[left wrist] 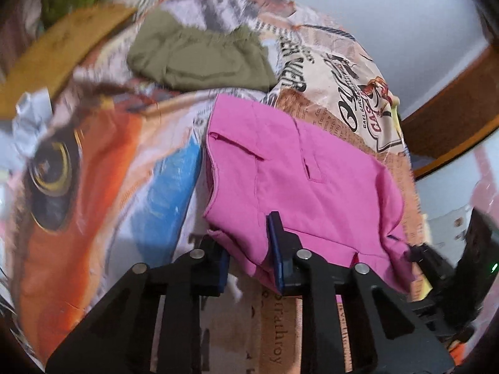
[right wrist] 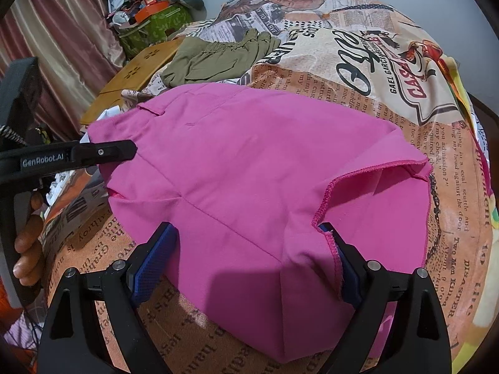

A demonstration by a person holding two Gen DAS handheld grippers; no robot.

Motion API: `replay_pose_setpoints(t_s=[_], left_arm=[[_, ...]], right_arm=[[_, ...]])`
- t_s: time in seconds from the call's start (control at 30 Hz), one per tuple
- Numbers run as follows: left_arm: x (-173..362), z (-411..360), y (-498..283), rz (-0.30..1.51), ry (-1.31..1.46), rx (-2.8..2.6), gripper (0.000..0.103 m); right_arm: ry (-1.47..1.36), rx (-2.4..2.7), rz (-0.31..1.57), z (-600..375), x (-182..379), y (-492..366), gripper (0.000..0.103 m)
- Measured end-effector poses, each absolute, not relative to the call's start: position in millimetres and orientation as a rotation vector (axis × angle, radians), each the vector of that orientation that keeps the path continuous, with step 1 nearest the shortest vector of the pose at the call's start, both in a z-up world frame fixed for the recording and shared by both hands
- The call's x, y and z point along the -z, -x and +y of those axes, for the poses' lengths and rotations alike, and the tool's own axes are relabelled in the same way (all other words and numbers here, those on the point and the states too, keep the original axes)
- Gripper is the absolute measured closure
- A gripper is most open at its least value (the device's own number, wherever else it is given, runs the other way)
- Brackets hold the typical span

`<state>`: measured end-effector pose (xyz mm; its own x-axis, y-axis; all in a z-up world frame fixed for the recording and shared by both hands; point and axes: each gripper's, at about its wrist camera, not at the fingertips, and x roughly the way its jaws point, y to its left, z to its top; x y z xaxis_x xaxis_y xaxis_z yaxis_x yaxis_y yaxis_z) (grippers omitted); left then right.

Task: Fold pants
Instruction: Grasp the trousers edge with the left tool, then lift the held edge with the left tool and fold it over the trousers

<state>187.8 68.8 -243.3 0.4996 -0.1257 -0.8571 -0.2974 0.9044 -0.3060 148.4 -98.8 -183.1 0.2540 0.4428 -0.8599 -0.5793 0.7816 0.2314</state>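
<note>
Pink pants (left wrist: pixel 299 168) lie spread on a bedspread with newspaper print (left wrist: pixel 315 71). My left gripper (left wrist: pixel 248 243) has its blue pads close together, with a bunched near edge of the pink cloth pinched between them. In the right wrist view the pink pants (right wrist: pixel 249 162) fill the middle, and the left gripper (right wrist: pixel 124 151) shows from the side at their left edge. My right gripper (right wrist: pixel 244 230) stands wide open over the near part of the pants. Its pads flank the flat cloth, and the right one is beside a stitched hem.
Folded olive-green pants (left wrist: pixel 199 59) (right wrist: pixel 218 59) lie farther back on the bedspread (right wrist: pixel 405 62). A wooden board (right wrist: pixel 131 74) sits at the back left, with a green bag of clutter (right wrist: pixel 152 21) and a curtain behind it. A person's hand (right wrist: pixel 28 243) holds the left gripper's handle.
</note>
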Motion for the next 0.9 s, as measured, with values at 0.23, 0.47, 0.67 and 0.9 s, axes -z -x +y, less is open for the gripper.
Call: replay_pose_setpoints(t_s=[0.23, 0.47, 0.67, 0.9], left_arm=[[226.6, 77.4, -169.7, 0.977, 0.33, -0.181, 0.083], [219.8, 97.7, -144.1, 0.939, 0.244, -0.29, 0.084], [207.0, 81.4, -142.2, 0.876, 0.129, -0.319, 0.085], [166.3, 51.2, -151.6, 0.753, 0.01, -0.262, 0.086]], right_arm=[[0.134, -0.693, 1.116, -104.2, 182.4, -146.8, 0.014], [0.125, -0.69, 1.114, -107.3, 181.5, -144.9, 0.014], [0.125, -0.687, 1.117, -107.4, 182.0, -144.2, 0.014], [0.118, -0.68, 1.12, -110.0, 181.4, -144.1, 0.014]])
